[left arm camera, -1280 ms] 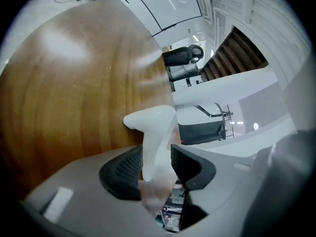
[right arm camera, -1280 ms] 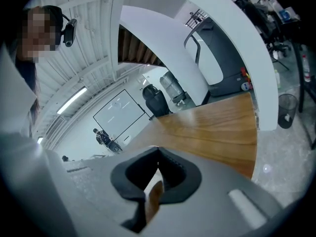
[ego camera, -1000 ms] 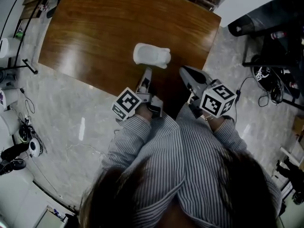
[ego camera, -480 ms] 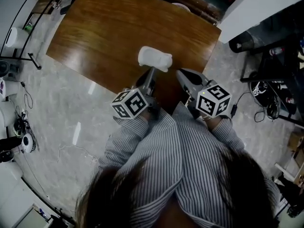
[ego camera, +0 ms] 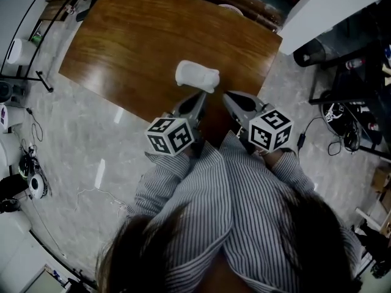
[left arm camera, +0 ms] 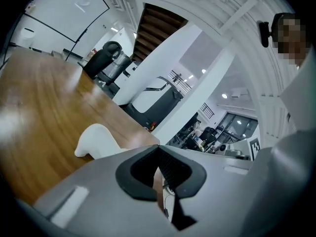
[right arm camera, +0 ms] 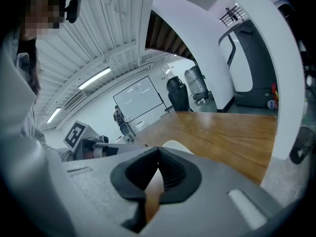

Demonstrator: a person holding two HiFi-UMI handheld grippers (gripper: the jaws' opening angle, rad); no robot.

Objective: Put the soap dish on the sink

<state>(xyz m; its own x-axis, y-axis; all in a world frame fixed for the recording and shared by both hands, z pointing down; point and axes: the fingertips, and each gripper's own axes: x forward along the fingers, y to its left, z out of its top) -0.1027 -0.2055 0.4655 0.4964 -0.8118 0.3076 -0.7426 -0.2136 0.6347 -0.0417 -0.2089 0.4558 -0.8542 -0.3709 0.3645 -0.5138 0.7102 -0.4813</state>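
A white soap dish (ego camera: pixel 197 75) lies on the brown wooden table (ego camera: pixel 140 41), near its front edge. My left gripper (ego camera: pixel 199 96) hangs just in front of the dish, shut, with nothing between its pads. My right gripper (ego camera: pixel 226 96) is beside it to the right, also shut and empty. In the left gripper view the dish (left arm camera: pixel 98 141) sits just beyond the closed left gripper (left arm camera: pixel 158 148), to its left. In the right gripper view only a white sliver of the dish (right arm camera: pixel 174 145) peeks over the closed right gripper (right arm camera: pixel 158 151). No sink is in view.
The table's front edge runs right under both grippers, with grey marble floor (ego camera: pixel 91 151) below it. A small white round object (ego camera: pixel 231 8) sits at the far table edge. A white pillar (ego camera: pixel 330 5), black equipment and cables (ego camera: pixel 345 112) stand to the right.
My left gripper has risen and rolled, so its marker cube now shows a different face, and its tip has drawn slightly back from the dish. The right gripper has shifted a little leftward.
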